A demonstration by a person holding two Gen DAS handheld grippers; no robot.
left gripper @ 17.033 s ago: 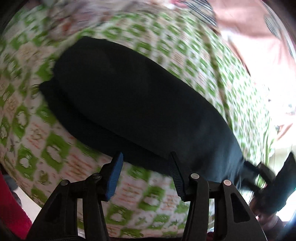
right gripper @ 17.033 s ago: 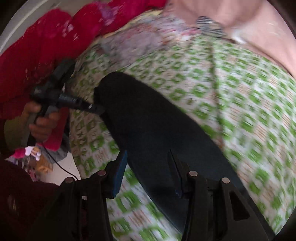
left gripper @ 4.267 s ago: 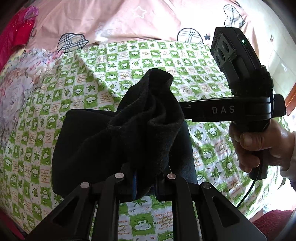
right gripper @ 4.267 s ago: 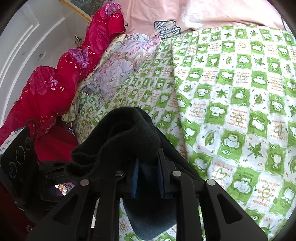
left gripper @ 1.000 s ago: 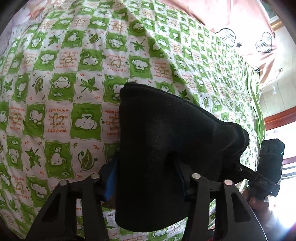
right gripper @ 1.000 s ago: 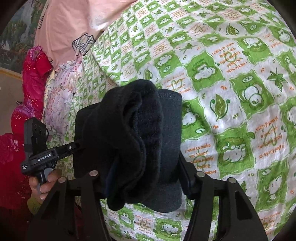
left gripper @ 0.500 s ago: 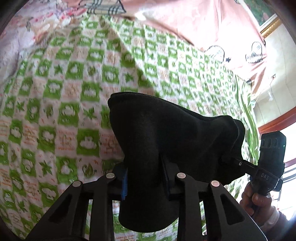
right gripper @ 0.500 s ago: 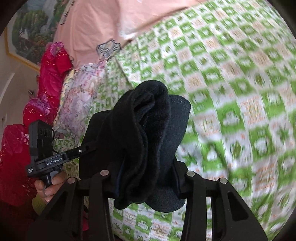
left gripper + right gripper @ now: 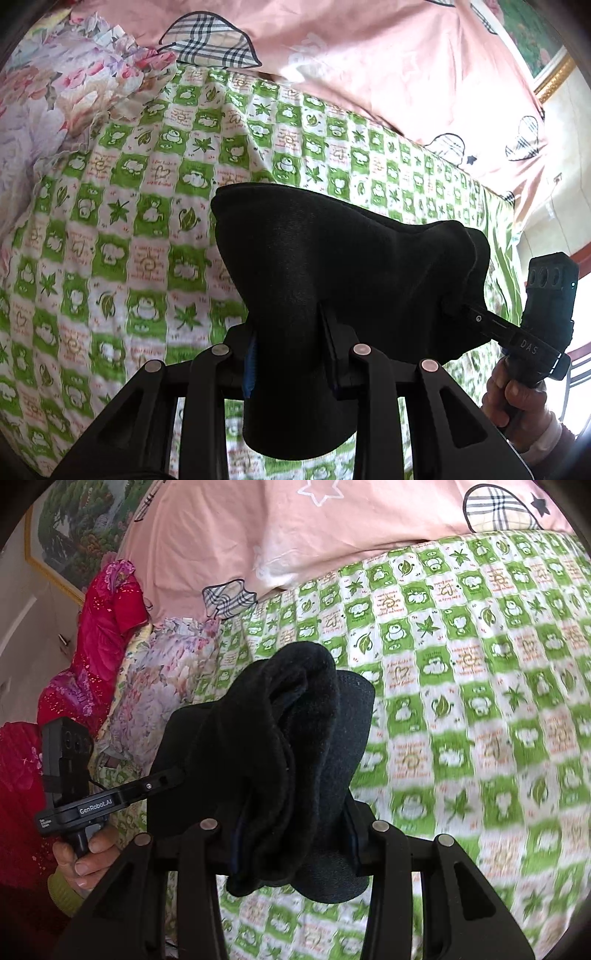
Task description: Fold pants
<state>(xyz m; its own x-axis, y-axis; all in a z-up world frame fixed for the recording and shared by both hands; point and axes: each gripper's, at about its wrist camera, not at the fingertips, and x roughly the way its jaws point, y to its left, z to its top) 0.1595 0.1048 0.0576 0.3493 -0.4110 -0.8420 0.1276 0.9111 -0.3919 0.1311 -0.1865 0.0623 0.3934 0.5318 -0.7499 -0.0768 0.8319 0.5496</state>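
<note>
The folded black pants (image 9: pixel 332 266) hang above the green-checked bedsheet (image 9: pixel 122 236), the left gripper (image 9: pixel 290 354) and right gripper (image 9: pixel 291 838) each with jaws pinching one end. A pink quilt (image 9: pixel 295 531) and floral pillow (image 9: pixel 44 88) lie beyond.

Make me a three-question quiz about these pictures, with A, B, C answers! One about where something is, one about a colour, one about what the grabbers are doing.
1. Where are the pants?
A. Flat on the bed
B. Held up over the green checked sheet
C. On the floor

2. What colour are the pants?
A. Black
B. Red
C. Pink

3. What are the left gripper and right gripper doing?
A. Both open, holding nothing
B. Only one holds cloth
C. Both clamped on the pants

Answers:
1 B: the cloth hangs between the grippers above the sheet.
2 A: the fabric looks black in both views.
3 C: fabric is bunched between each pair of fingers.
</note>
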